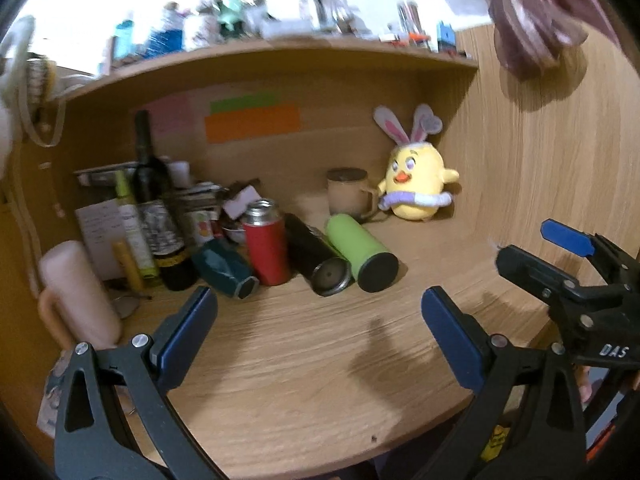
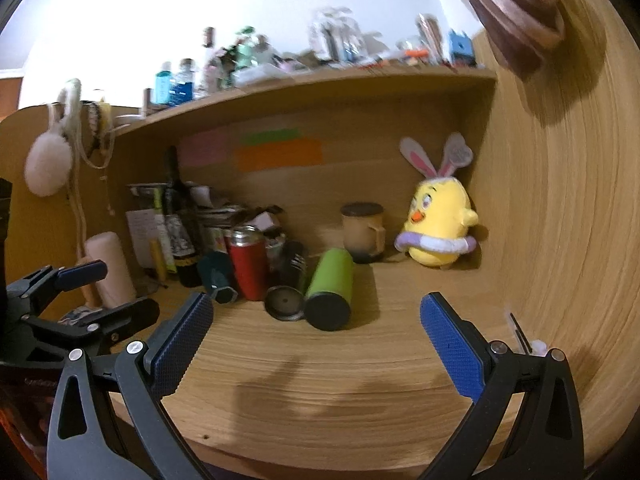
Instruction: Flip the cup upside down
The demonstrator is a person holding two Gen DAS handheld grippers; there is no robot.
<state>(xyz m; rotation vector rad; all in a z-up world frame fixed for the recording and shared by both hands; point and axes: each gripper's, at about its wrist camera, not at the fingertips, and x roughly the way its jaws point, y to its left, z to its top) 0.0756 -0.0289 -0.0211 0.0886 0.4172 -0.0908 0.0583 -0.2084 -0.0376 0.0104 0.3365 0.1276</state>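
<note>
A beige mug [image 1: 349, 197] with a dark lid and a handle stands upright at the back of the wooden desk, beside a yellow chick plush [image 1: 416, 178]; it also shows in the right wrist view [image 2: 363, 232]. A pink handled cup [image 1: 76, 292] stands at the left, also seen in the right wrist view [image 2: 110, 276]. My left gripper [image 1: 320, 316] is open and empty over the desk front. My right gripper [image 2: 316, 320] is open and empty beside it; it shows at the right of the left wrist view [image 1: 536, 256].
Lying on the desk [image 1: 304, 360] are a green flask [image 1: 362, 254], a black flask [image 1: 314, 260] and a teal cup [image 1: 226, 266]. A red flask [image 1: 266, 246] and a dark wine bottle [image 1: 154, 200] stand upright. A wooden side panel [image 2: 560, 240] rises at the right. A cluttered shelf [image 1: 280, 46] runs above.
</note>
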